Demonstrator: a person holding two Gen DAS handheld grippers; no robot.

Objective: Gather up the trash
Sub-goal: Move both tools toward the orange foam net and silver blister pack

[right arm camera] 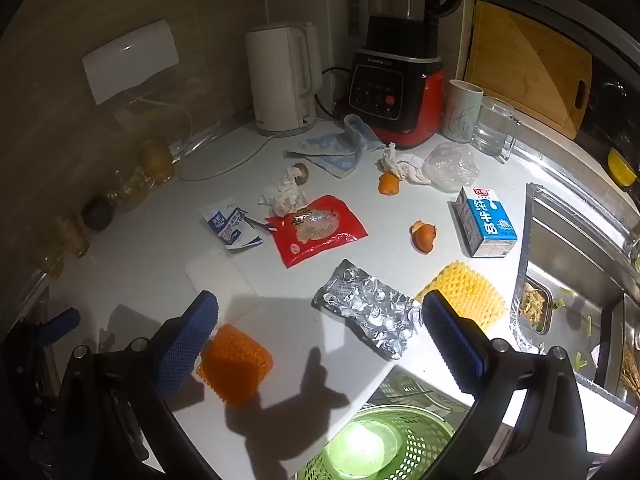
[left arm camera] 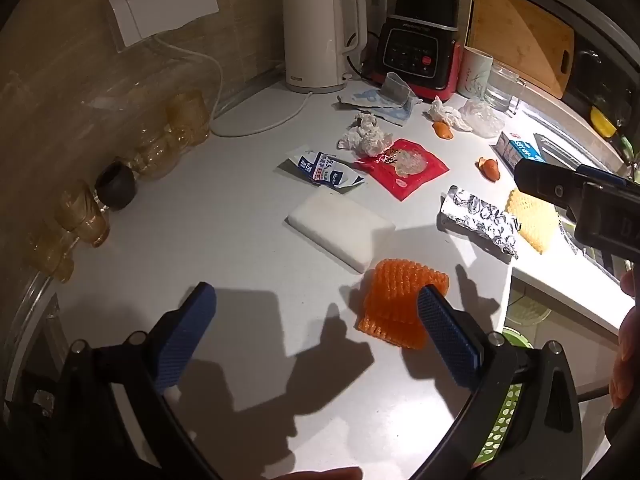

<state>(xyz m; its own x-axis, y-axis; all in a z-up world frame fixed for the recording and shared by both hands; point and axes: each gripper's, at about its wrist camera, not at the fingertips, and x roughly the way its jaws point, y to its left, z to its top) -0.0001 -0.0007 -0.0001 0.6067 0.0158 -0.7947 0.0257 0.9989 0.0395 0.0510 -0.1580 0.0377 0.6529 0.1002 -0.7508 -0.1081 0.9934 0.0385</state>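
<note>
white counter [right arm camera: 304, 344] strewn with wrappers [right arm camera: 316, 228]

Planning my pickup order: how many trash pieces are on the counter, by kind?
Foam fruit nets: 2 (orange, yellow)
Orange peels: 2
Crumpled tissues: 2
Wrappers and packets: 4
Foil blister sheet: 1
Milk carton: 1
Total: 12

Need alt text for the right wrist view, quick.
Open right gripper hovers over a white counter littered with trash: foil blister pack, orange foam net, red wrapper, milk carton. Green basket sits below the edge.
</note>
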